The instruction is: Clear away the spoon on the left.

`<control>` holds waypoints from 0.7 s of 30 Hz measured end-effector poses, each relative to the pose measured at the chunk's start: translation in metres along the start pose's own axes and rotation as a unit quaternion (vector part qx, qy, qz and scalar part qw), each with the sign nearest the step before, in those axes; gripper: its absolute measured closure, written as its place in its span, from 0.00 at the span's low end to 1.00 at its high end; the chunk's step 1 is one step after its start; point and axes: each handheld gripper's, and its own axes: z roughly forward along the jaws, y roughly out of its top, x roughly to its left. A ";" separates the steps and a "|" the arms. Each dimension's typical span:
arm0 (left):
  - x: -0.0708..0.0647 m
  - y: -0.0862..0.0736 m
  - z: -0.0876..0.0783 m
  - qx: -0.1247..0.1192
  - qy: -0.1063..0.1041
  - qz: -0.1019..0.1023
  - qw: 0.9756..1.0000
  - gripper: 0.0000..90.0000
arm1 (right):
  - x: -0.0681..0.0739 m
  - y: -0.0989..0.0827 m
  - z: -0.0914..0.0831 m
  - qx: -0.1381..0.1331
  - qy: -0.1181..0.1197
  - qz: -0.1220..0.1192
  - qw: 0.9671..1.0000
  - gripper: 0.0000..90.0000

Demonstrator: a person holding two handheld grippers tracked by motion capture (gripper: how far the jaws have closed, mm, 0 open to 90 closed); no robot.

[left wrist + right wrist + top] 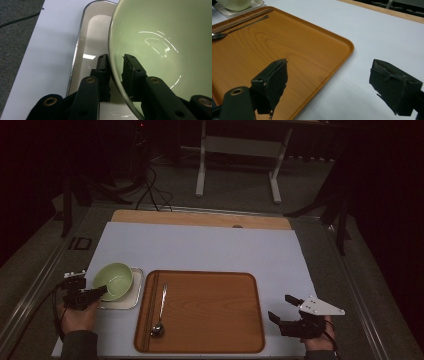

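rim of the green bowl (160, 37) sits between the jaws of the left tool (115, 65) in the left gripper view, one jaw outside the wall and one inside; the pads look pressed on it, though the contact faces themselves are hidden by the rim. that view cuts the bowl off at the top and right, and the white dish (95, 27) under it shows just along its left side. from the high view the bowl (113, 280) rests in the white dish (136, 290) at the left of the tabletop (210, 247), just beside the wooden tray (215, 310), with the left tool (97, 292) reaching its near rim; the grip is too small and dark to judge there. the spoon (161, 312) lies along the left part of the tray. the right tool (280, 310) hovers near the tray's right edge, jaws spread wide with nothing between them. the right gripper view makes that gap plain (328, 85), over the tray's corner (312, 50) and the pale tabletop (367, 32); bowl (234, 4) and spoon (234, 30) are cropped at its top left.
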 end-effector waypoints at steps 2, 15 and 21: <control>0.000 0.000 0.001 0.000 -0.001 -0.002 1.000 0.85 | 0.000 0.000 0.000 0.000 0.000 0.000 1.000 0.16; 0.006 0.000 0.003 -0.005 -0.027 -0.037 0.999 0.90 | 0.000 0.000 0.000 0.000 0.001 0.000 1.000 0.16; 0.009 0.000 0.004 -0.008 -0.042 -0.052 0.998 0.94 | 0.000 0.000 0.001 0.001 0.001 0.000 1.000 0.16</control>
